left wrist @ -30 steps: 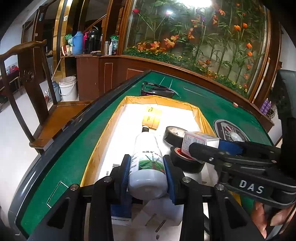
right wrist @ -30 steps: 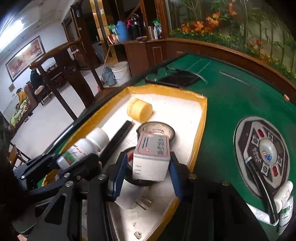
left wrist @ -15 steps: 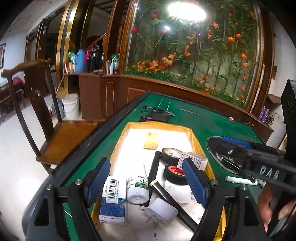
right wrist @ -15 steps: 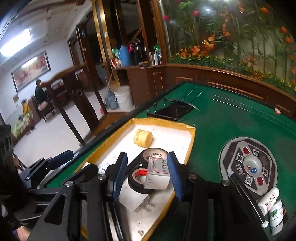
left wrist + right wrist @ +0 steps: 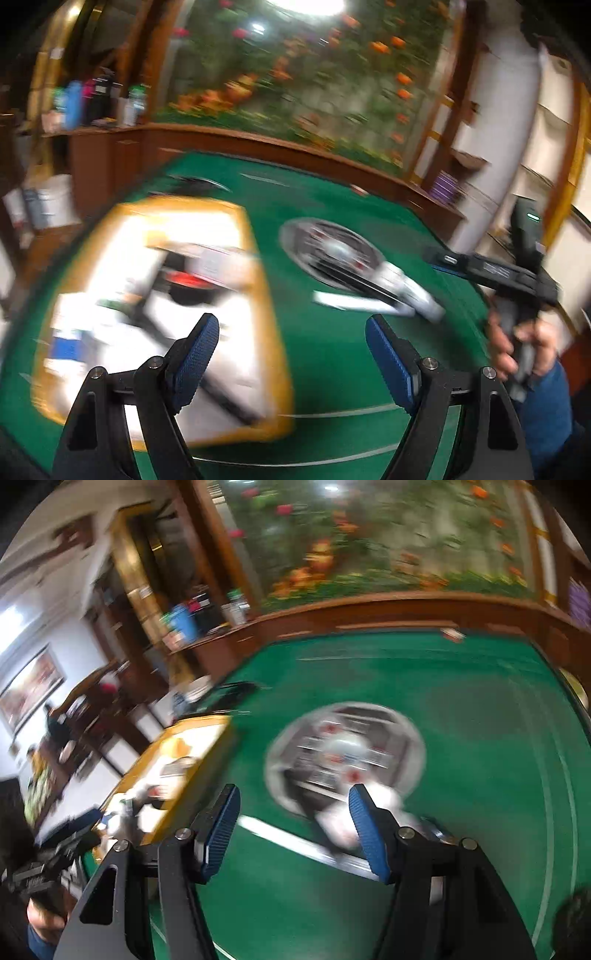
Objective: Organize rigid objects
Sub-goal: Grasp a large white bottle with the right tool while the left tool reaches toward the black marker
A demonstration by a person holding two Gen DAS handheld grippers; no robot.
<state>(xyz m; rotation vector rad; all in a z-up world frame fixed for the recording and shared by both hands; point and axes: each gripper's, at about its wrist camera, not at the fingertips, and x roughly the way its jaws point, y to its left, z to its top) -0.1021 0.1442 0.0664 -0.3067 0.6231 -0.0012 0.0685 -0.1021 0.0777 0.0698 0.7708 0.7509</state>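
Fingers (image 5: 201,354) of the left gripper (image 5: 291,360) stand spread wide, pinching nothing, over green felt at the near right corner of the yellow-rimmed tray (image 5: 264,291). The right gripper (image 5: 293,829) is likewise spread and empty above the green desk (image 5: 480,738), with blurred white tubes (image 5: 338,825) just beyond its right finger. In the tray lie smeared shapes: a black tape roll with red core (image 5: 190,286), a white box (image 5: 216,264). Further out sits the round control panel (image 5: 345,753) in the felt. Beyond, a wooden rail (image 5: 295,146) and flowered glass wall (image 5: 306,74).
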